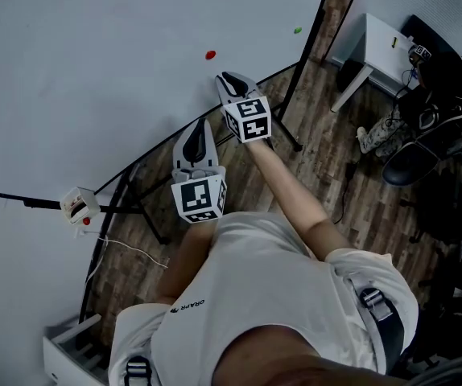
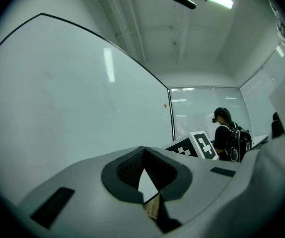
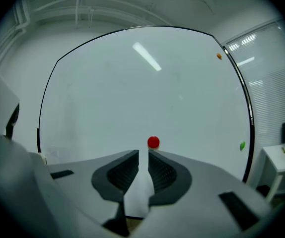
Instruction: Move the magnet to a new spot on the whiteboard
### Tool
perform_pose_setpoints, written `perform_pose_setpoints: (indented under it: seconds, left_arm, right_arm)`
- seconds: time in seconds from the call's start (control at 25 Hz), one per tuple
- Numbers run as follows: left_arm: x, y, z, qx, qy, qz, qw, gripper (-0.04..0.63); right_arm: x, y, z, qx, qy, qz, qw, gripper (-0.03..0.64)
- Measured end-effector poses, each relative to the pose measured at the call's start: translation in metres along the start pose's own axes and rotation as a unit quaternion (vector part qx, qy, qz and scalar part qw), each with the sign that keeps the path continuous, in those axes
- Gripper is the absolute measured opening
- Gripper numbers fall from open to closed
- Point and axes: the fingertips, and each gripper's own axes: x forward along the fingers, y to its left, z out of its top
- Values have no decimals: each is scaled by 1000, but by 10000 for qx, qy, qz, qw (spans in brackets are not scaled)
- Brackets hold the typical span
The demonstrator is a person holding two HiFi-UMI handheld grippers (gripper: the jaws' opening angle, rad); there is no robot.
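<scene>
- Whiteboard (image 1: 94, 71) fills the upper left of the head view, standing on a dark frame over a wooden floor (image 1: 319, 151).
- On it sits the red magnet (image 3: 153, 142), a small round dot stuck to the bare white surface with nothing else close by.
- The right gripper (image 3: 142, 152) points at the board roughly level, with its tips just short of the red magnet and slightly below it.
- Its jaws stand a narrow slit apart and hold nothing; only the white board shows through the gap, and the magnet lies beyond the tips, not between the pads.
- From the head view, the same magnet appears just above and left of that gripper's nose, close to it but apart.
- The left gripper (image 2: 143, 150) hangs lower and nearer the person's body, away from the red magnet, aimed along the board's face.
- Its jaw tips meet, closed on nothing.
- A green magnet (image 3: 242, 146) sits near the board's right edge, well apart from the red one, and an orange magnet (image 3: 219, 56) sits higher along that same edge.
- A white table (image 1: 380, 43) stands beyond the board's right end.
- Another person (image 2: 227, 138) wearing a backpack stands in the background of the left gripper view.
</scene>
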Motion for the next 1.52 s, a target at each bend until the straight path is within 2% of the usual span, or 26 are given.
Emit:
perform_pose_setpoints:
  seconds: [0.36,0.52,0.96,1.52]
  left_arm:
    - [0,4,3,33,-11,39,10000,2]
    - [0,8,2,40,1,57,10000,2]
    - [0,12,-1,36,22,37,10000,2]
    - [1,10,-1,85,44,39,9999,2]
  right_arm:
    - [13,-4,7,-14,-68,-25,10000,98]
    - [22,-3,8,-32,-51,44,10000,139]
    - [35,-7,7,118,-67,-19,9999,166]
    - [49,-15,9,152,-27,-74,9999,166]
